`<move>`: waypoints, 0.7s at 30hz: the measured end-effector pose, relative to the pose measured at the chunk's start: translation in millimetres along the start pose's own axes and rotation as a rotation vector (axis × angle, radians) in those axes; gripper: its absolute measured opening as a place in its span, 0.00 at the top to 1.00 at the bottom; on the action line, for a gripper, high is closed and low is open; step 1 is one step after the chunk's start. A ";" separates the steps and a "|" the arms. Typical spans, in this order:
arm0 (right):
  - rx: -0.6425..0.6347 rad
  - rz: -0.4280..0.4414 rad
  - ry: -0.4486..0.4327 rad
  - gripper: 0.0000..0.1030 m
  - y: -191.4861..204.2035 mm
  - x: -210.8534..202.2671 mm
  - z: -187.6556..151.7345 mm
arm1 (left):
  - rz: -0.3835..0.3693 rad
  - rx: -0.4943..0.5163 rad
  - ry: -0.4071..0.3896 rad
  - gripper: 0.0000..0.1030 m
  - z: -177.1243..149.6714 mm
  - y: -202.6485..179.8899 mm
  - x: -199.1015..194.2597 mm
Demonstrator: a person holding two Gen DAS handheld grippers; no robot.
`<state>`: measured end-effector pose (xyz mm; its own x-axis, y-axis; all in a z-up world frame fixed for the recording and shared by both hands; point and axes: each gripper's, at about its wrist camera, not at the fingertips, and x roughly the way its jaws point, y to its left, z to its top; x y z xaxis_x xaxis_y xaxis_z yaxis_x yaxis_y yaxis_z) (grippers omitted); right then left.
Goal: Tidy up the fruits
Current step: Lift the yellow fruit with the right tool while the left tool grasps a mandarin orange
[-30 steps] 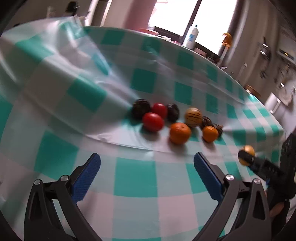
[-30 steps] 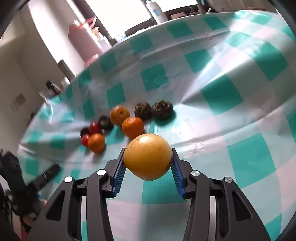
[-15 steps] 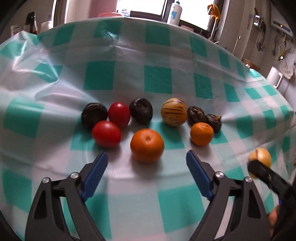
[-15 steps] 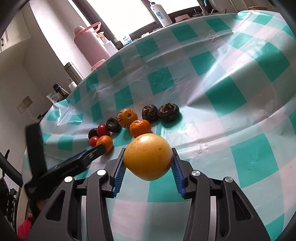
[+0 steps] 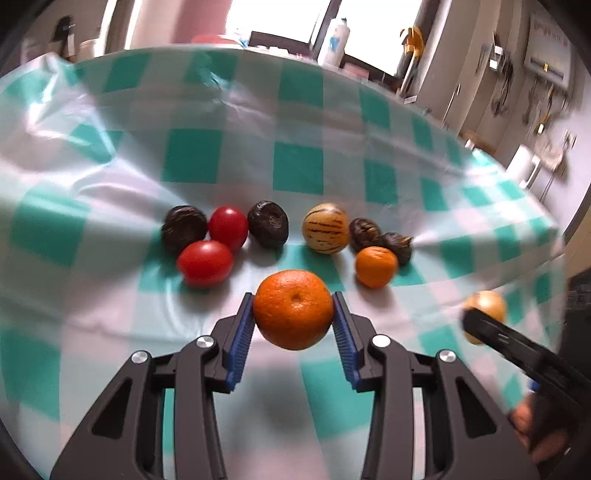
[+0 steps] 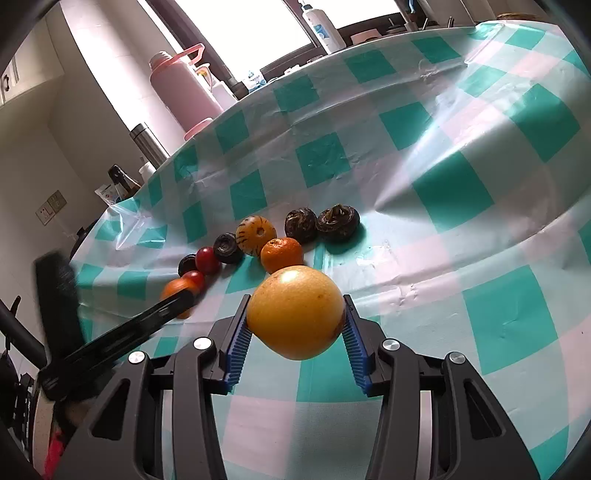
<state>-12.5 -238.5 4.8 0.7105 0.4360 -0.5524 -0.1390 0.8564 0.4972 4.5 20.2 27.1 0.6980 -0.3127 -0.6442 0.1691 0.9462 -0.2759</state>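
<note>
My left gripper (image 5: 293, 325) is shut on a large orange (image 5: 292, 308) on the teal-checked tablecloth (image 5: 295, 166). Behind it lie two red tomatoes (image 5: 205, 263), several dark wrinkled fruits (image 5: 268, 223), a striped yellow melon (image 5: 325, 228) and a small orange (image 5: 376, 266). My right gripper (image 6: 295, 332) is shut on a yellow grapefruit (image 6: 295, 312) and holds it above the cloth. The same fruit row shows in the right wrist view, with the small orange (image 6: 282, 254) just beyond the grapefruit. The right gripper with its grapefruit (image 5: 484, 312) appears at the right of the left wrist view.
A pink thermos (image 6: 183, 94), a steel flask (image 6: 147, 144) and bottles stand past the table's far edge. A white pump bottle (image 6: 322, 27) stands by the window. The cloth is creased and raised to the right of the fruit (image 6: 424, 177).
My left gripper moved forward and shut on the large orange; it was open half a second ago. My right gripper keeps hold of the grapefruit, nearly still.
</note>
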 end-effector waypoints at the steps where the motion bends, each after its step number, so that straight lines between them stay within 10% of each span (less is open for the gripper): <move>1: 0.001 -0.002 0.000 0.55 -0.3 0.4 0.1 | -0.013 -0.022 -0.026 0.60 -6.5 2.6 -12.0; 21: -0.088 -0.036 -0.018 0.55 31.4 -49.0 -51.3 | -0.011 0.017 -0.119 0.60 -24.3 -1.8 -40.1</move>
<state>-87.0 -218.8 13.1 0.7280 0.4005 -0.5564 -0.1729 0.8926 0.4164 -40.7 29.0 36.1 0.7738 -0.3120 -0.5513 0.1886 0.9443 -0.2697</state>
